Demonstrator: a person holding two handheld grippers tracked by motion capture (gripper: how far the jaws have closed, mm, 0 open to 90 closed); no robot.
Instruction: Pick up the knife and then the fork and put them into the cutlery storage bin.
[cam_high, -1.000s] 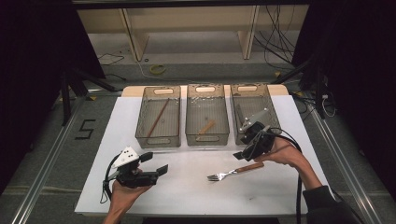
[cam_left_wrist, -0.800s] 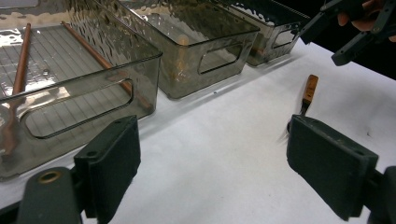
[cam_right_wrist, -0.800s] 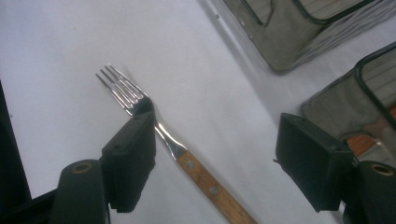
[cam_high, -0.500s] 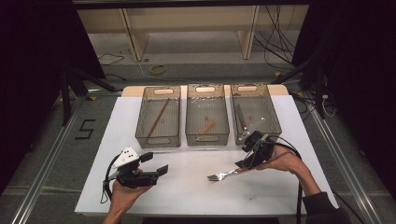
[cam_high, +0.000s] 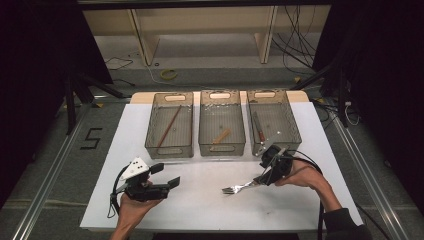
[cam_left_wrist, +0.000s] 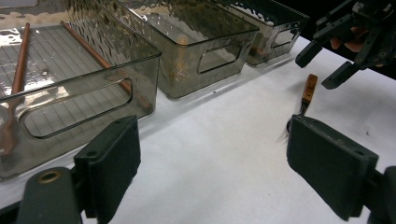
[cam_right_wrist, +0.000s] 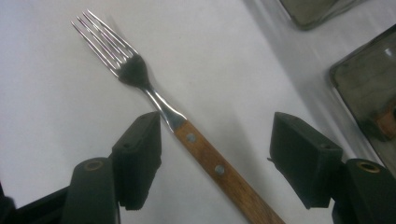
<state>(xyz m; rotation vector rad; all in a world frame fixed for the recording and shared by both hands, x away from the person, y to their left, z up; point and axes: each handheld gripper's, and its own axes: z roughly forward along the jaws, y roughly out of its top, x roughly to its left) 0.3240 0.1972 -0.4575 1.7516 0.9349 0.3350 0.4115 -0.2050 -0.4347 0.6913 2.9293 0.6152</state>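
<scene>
Pick-up step: right gripper (cam_right_wrist: 215, 154), jaws apart and just been closing w/ nothing pinched yet, straddles the fork (cam_right_wrist: 187, 135) lying on the worktop (cam_high: 200, 210) toward its right edge; next, squeeze the wooden handle & lift, clear of the right bin (cam_high: 295, 135); left gripper (cam_high: 165, 175) idles open.

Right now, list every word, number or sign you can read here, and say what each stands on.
"5": one large black digit marked on the grey floor left of the white table, in the high view.
No other text is readable: none on the three clear smoky plastic bins or the wooden-handled metal fork.
</scene>
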